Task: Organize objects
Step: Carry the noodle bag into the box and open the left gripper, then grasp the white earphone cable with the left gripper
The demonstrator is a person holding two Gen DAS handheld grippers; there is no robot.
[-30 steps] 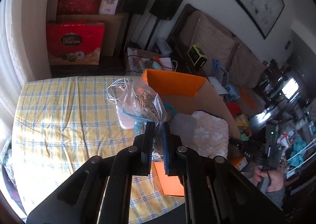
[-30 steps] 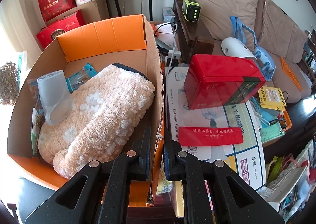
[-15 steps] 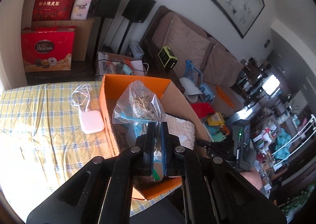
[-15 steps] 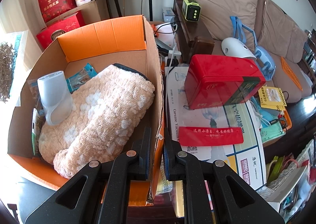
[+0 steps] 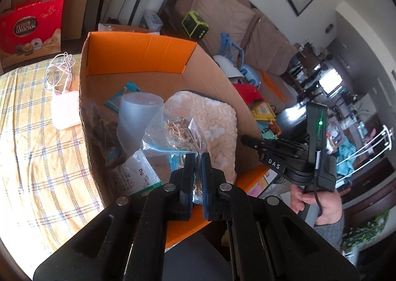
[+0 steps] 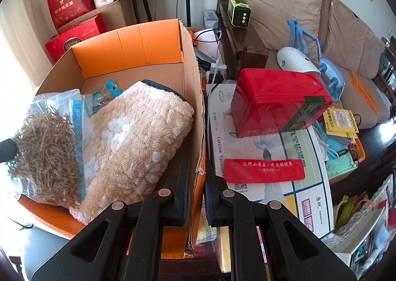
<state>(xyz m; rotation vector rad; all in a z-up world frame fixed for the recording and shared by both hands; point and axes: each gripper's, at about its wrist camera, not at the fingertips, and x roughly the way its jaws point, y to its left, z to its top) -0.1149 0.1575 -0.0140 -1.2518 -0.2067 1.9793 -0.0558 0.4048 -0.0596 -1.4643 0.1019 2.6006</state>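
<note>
My left gripper (image 5: pixel 197 157) is shut on a clear plastic bag of dried brown herbs (image 5: pixel 178 130). It holds the bag low inside the open cardboard box (image 5: pixel 138 55), over a fluffy beige mat (image 5: pixel 215 117) and beside a frosted cup (image 5: pixel 136 117). In the right wrist view the bag (image 6: pixel 47 152) hangs at the box's left side and hides the cup. My right gripper (image 6: pixel 197 164) is shut on the right wall of the box (image 6: pixel 197 120), one finger inside and one outside. The left wrist view shows this gripper (image 5: pixel 250 141) at the box's right rim.
A pink-white charger with a coiled cable (image 5: pixel 65 112) lies on the yellow checked cloth (image 5: pixel 37 169) left of the box. Right of the box are a red tin (image 6: pixel 277 102), papers and clutter. Behind it stand a sofa (image 6: pixel 284 8), speakers and red gift boxes (image 6: pixel 74 38).
The left gripper has carried the bag from above the checked cloth to the right and down into the box. The right gripper has kept still on the box wall.
</note>
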